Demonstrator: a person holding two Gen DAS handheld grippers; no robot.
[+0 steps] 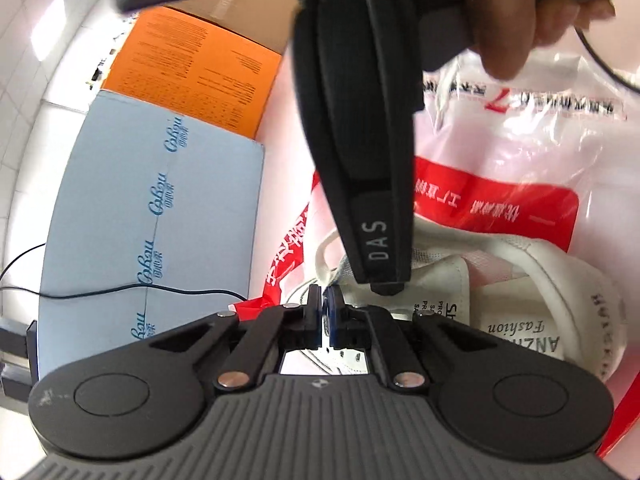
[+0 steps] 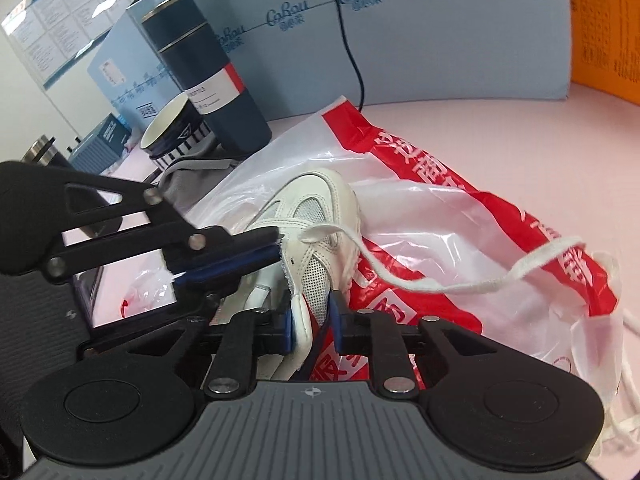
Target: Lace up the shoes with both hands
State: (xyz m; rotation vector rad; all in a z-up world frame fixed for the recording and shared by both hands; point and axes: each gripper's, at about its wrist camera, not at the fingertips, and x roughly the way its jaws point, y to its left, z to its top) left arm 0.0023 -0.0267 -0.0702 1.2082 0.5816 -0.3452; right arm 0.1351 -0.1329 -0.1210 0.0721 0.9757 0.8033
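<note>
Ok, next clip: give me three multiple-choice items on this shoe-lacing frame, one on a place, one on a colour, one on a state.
1. The white mesh-and-leather sneaker lies on: A a wooden chair; B the red-and-white plastic bag; C a folded towel.
2. The loose flat shoelace is: A black; B white; C red.
3. The left gripper has its jaws: A shut; B wide open; C out of view.
Key: B, the bag spreads beneath the shoe; B, it trails white across the bag; A, no gap shows between them.
</note>
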